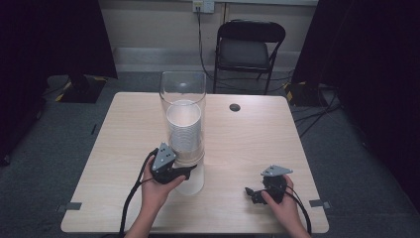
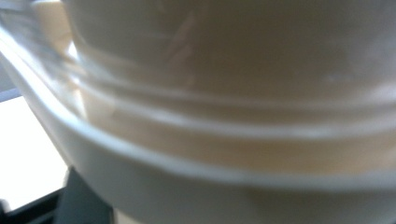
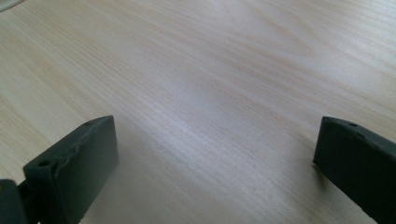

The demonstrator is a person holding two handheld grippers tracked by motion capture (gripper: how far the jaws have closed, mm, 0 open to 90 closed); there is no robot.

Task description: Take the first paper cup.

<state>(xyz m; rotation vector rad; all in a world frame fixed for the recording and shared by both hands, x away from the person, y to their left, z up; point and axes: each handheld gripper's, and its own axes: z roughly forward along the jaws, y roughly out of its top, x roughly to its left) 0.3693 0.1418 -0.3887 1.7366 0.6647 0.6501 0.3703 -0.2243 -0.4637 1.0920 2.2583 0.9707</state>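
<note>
A tall clear tube stands on the wooden table with a stack of white cups inside it. A white cup sticks out below the tube's lower end. My left gripper is pressed against that lower end from the left. Its view is a blurred close-up of the white cup and the clear tube, with its jaws mostly hidden. My right gripper rests low over the table near the front right. Its jaws stand wide open over bare wood, around the right gripper midpoint.
A dark round grommet sits in the table behind the tube. A black folding chair stands beyond the far edge, with cables on the floor around it. Grey tape marks lie at the front corners.
</note>
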